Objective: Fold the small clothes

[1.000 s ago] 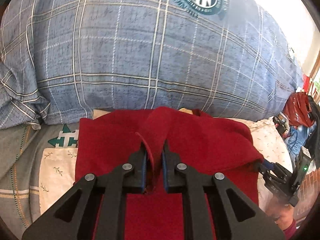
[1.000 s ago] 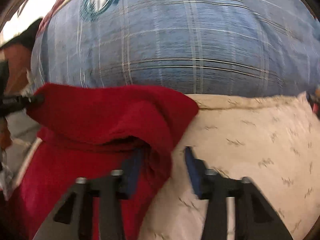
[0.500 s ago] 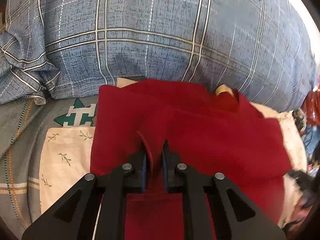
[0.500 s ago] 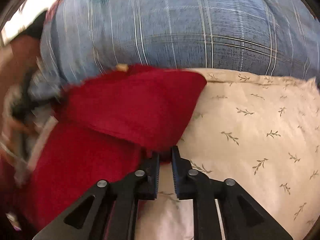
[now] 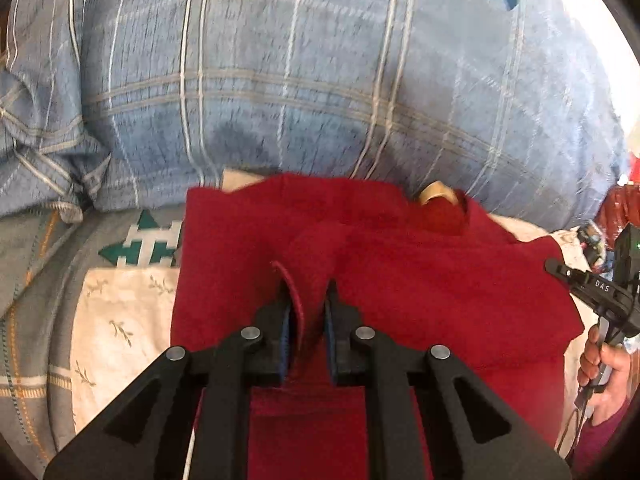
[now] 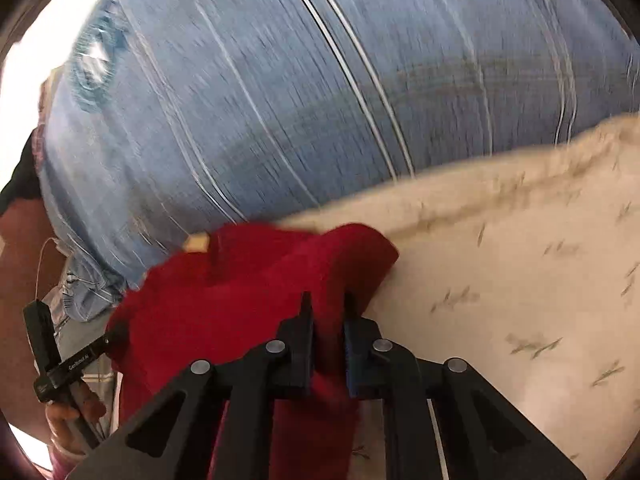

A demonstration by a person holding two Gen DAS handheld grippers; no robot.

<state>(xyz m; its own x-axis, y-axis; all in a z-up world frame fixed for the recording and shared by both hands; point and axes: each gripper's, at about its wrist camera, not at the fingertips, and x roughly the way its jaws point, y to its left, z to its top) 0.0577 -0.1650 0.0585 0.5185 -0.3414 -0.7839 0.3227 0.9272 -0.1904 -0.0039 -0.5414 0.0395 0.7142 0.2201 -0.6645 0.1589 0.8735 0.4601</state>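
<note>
Both claws pinch the red garment [image 5: 420, 280]: the left claw [image 5: 306, 320] grips a raised ridge of cloth, the right claw [image 6: 326, 324] an edge. The garment lies ahead of them on the bed [image 6: 520, 300], partly doubled; the fold looks midway, with flattening and further folds left.

Big blue plaid pillow [image 5: 320, 92] at the back, cream leaf-print sheet [image 6: 520, 300] — grey patterned blanket [image 5: 36, 280] beside it
</note>
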